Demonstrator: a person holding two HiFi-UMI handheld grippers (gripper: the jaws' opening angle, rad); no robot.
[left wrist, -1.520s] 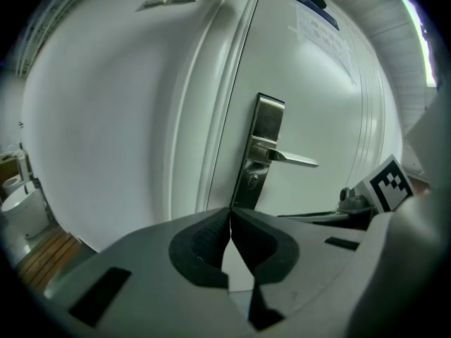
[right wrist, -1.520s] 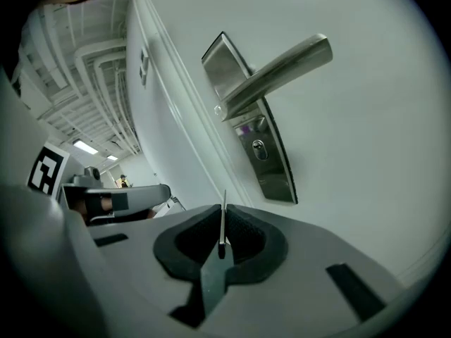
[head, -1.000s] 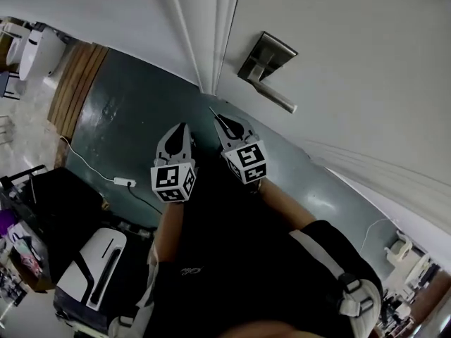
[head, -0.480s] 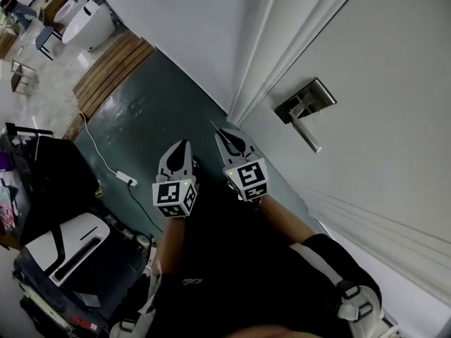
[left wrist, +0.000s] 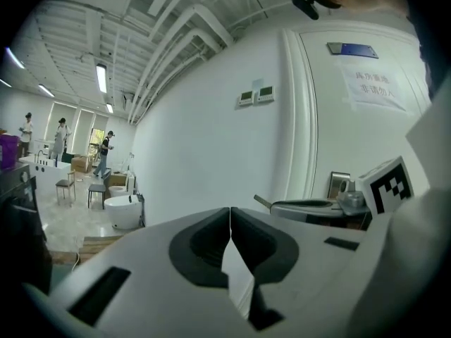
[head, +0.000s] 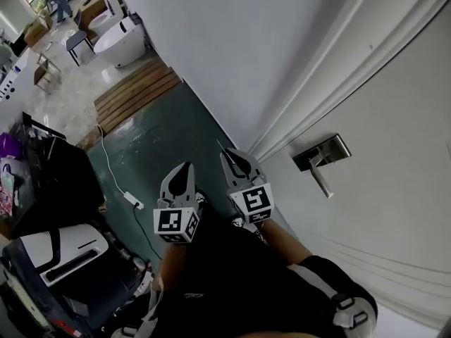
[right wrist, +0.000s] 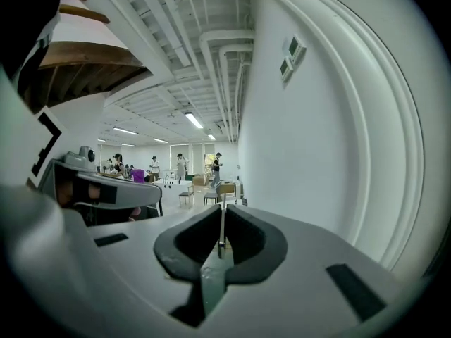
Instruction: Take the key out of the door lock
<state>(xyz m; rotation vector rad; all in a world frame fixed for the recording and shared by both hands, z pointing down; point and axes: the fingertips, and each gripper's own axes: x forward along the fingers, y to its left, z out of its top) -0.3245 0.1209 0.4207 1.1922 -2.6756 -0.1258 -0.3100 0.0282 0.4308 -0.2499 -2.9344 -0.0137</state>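
Key (right wrist: 222, 225) stands edge-on, pinched between the right gripper's (head: 229, 155) jaws, its tip poking just past them, apart from the door handle (head: 320, 164) off to that gripper's right. Left gripper (left wrist: 230, 213) alongside has its jaws pressed together, empty.

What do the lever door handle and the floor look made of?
Lever door handle: brushed metal, judging by its matte silver-grey sheen. Floor: a smooth dark green coating, perhaps painted concrete; pale reflections suggest a semi-gloss finish.
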